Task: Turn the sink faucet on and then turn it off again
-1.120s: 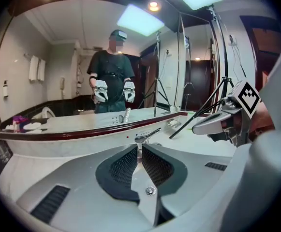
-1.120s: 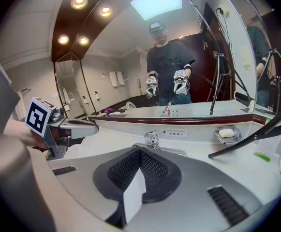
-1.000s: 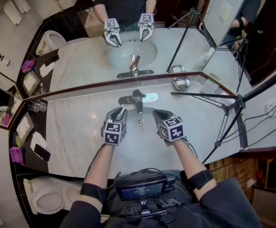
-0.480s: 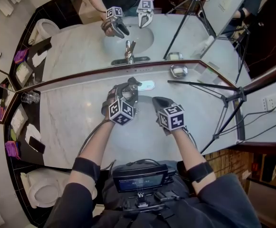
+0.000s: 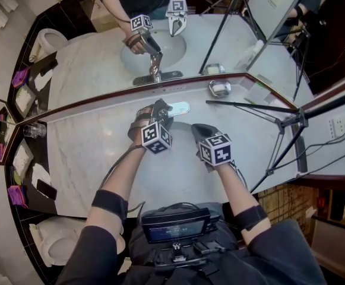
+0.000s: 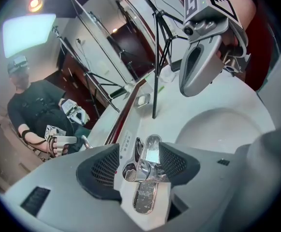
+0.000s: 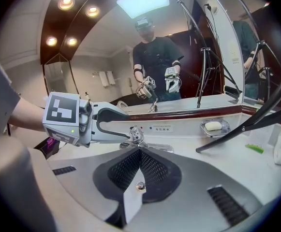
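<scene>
Two grippers work over the sink of a marble worktop (image 5: 89,153). Nearest, the right gripper (image 7: 139,153) hovers above the basin (image 5: 181,138) with its jaws shut and empty. Beyond it the left gripper (image 6: 140,170), jaws just spread wide, straddles the polished chrome faucet (image 6: 147,158) at the worktop's back edge, below the mirror. Turning on appears under way; next, the jaws must close on the lever and lift.

- Chrome single-lever sink faucet (image 6: 140,170) stands upright on its long oval chrome base plate (image 5: 182,107).
- It sits on the pale marble counter (image 5: 89,153), at the back rim of the white basin (image 6: 222,129).
- Whether water runs cannot be told.
</scene>
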The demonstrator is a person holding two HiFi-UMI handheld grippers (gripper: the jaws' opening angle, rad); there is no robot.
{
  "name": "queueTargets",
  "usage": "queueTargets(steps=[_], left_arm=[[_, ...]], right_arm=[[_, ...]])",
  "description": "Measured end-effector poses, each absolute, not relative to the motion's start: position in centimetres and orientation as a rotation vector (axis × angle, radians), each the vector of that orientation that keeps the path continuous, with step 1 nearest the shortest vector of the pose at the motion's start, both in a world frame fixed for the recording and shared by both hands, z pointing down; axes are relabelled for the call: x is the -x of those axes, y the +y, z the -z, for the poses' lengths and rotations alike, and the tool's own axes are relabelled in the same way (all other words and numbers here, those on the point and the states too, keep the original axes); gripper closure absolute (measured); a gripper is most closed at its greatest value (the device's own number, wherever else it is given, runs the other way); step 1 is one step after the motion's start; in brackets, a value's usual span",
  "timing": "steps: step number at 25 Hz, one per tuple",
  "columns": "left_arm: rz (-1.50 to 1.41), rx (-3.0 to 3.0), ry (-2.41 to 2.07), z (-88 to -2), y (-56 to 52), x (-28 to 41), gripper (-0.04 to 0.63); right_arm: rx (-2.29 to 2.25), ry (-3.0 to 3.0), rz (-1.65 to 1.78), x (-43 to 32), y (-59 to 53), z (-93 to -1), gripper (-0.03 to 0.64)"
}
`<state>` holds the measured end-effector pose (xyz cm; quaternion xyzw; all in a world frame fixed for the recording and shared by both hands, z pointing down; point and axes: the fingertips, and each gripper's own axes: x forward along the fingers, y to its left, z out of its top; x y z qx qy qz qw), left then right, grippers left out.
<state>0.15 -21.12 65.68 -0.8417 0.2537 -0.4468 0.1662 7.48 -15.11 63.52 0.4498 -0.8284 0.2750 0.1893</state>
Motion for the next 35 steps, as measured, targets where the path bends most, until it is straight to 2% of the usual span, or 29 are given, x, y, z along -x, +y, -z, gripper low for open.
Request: queueTargets(steps=[4, 5, 6, 8, 9, 35], left_arm=[[1.312, 2.392, 0.668, -67.0, -21.5, -0.8, 0.348], [1.322, 2.381, 0.654, -67.4, -21.4, -0.9, 0.368], [1.326, 2.368, 0.654, -67.7, -21.4, -1.0, 0.422], [1.314, 2.357, 0.692, -67.7, -21.7, -0.9, 0.486], [1.308, 2.353, 0.709, -67.6, -21.8, -0.9, 0.499], [1.345, 2.292, 0.608, -70.6, -18.8, -2.6, 0.508]], right_arm=[[-1.276, -2.314, -0.784, -8.1, -15.1, -64.0, 0.597], [-1.28, -2.31, -0.787, -8.3, -15.1, -64.1, 0.597], [-1.283, -2.308, -0.79, -8.4, -15.0, -64.2, 0.597], [-1.288, -2.307, -0.796, -8.5, -15.1, -64.3, 0.597], [-1.287, -2.307, -0.798, -8.5, -15.1, -64.4, 0.597], [-1.264, -2.298, -0.822, -7.8, -14.6, -65.4, 0.597]])
